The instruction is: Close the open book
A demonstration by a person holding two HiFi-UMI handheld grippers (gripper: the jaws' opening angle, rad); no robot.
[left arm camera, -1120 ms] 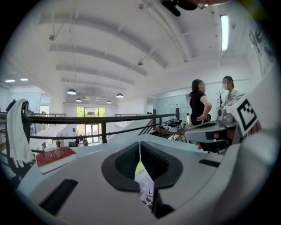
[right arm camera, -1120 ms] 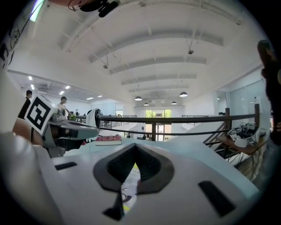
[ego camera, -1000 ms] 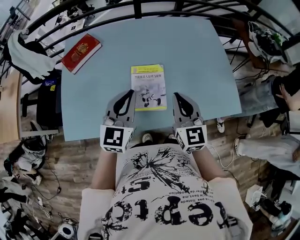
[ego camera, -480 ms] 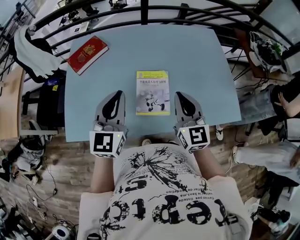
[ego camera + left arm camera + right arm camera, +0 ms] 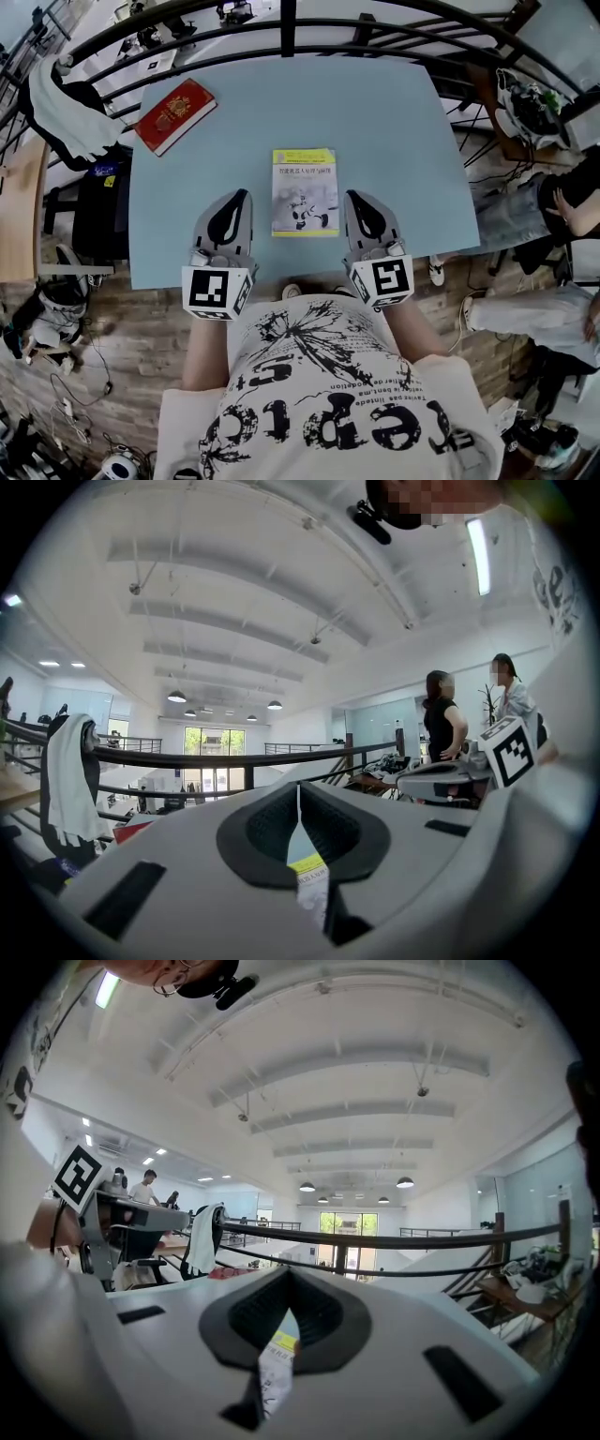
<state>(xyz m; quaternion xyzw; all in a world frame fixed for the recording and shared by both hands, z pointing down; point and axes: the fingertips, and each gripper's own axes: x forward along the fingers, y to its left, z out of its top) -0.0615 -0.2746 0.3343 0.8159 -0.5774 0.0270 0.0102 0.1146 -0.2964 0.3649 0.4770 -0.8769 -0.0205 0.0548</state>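
A thin book [image 5: 305,190] with a yellow and white cover lies closed and flat on the light blue table [image 5: 394,131], near its front edge. My left gripper [image 5: 242,195] hovers just left of the book, shut and holding nothing. My right gripper [image 5: 351,195] hovers just right of it, also shut and empty. Neither touches the book. In the left gripper view the left gripper [image 5: 299,789] points level, and a strip of the book [image 5: 309,878] shows through the slot below its tips. The right gripper [image 5: 288,1274] shows the book [image 5: 277,1372] the same way.
A red book [image 5: 175,114] lies at the table's back left corner. Black railing [image 5: 281,19] runs behind the table, with a white cloth [image 5: 56,103] hung over it at left. Seated people [image 5: 572,197] are off the table's right side, and clutter lies on the floor.
Over the last second my left gripper moved left, away from the book's edge, and both grippers rose slightly. The book still lies closed.
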